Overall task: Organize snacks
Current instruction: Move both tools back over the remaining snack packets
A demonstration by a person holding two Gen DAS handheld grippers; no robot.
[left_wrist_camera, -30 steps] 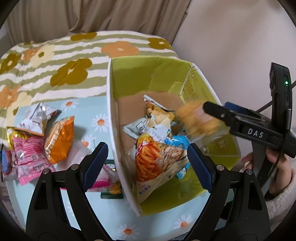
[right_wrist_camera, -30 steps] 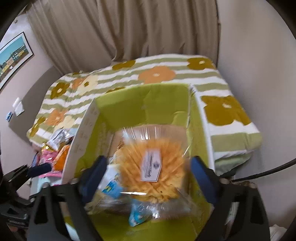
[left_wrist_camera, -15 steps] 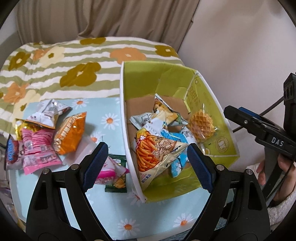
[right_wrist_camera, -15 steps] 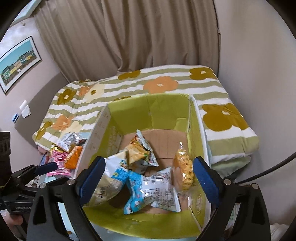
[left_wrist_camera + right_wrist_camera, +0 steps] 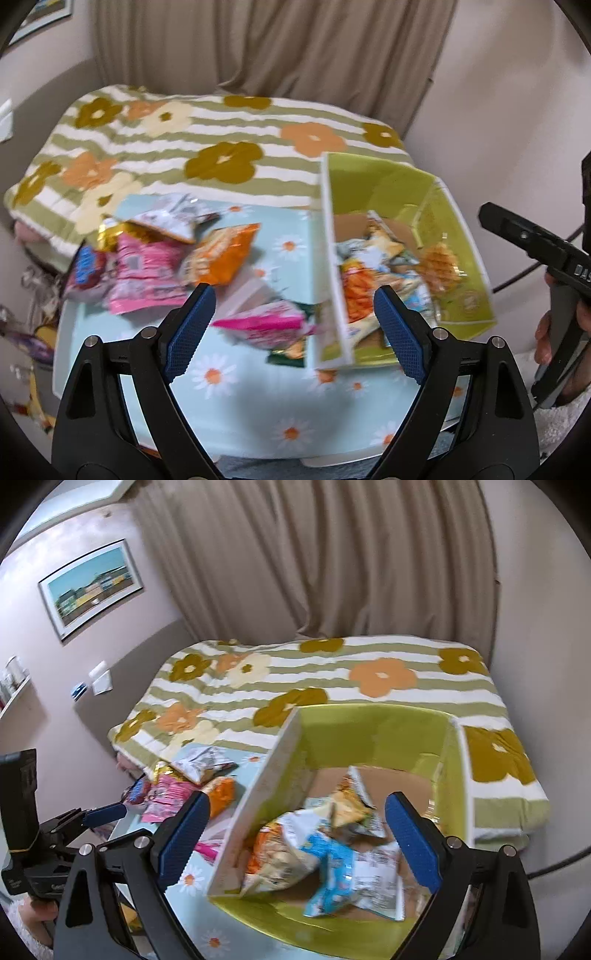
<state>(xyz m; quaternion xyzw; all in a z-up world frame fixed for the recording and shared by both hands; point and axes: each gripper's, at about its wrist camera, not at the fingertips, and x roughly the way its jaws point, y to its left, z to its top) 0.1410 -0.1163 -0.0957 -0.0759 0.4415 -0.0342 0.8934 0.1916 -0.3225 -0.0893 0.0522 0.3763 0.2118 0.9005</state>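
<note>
- The green box (image 5: 461, 236) sits on a low table (image 5: 258, 406) with a blue daisy cloth. A bed (image 5: 166, 147) with big flowers is just behind the box.
- Snack bags lie in the box: an orange bag (image 5: 356, 295), a blue bag (image 5: 332, 856) and a round waffle pack (image 5: 439, 266) by the box's far side wall.
- More snacks lie on the table outside the box. A pink bag (image 5: 147, 277) and an orange pack (image 5: 221, 254) are on the side away from the box. A silver bag (image 5: 173, 218) is behind them, near the bed.
- One small pink pack (image 5: 266, 325) lies just beside the box wall.
- The left gripper (image 5: 291, 325) hangs above the table by the box. Its jaws are opening wide, with nothing held between them.
- The right gripper (image 5: 295, 838) hangs above the box. Its jaws stand wide apart and hold nothing.
- A hand (image 5: 554, 332) holds the right gripper beside the box.
</note>
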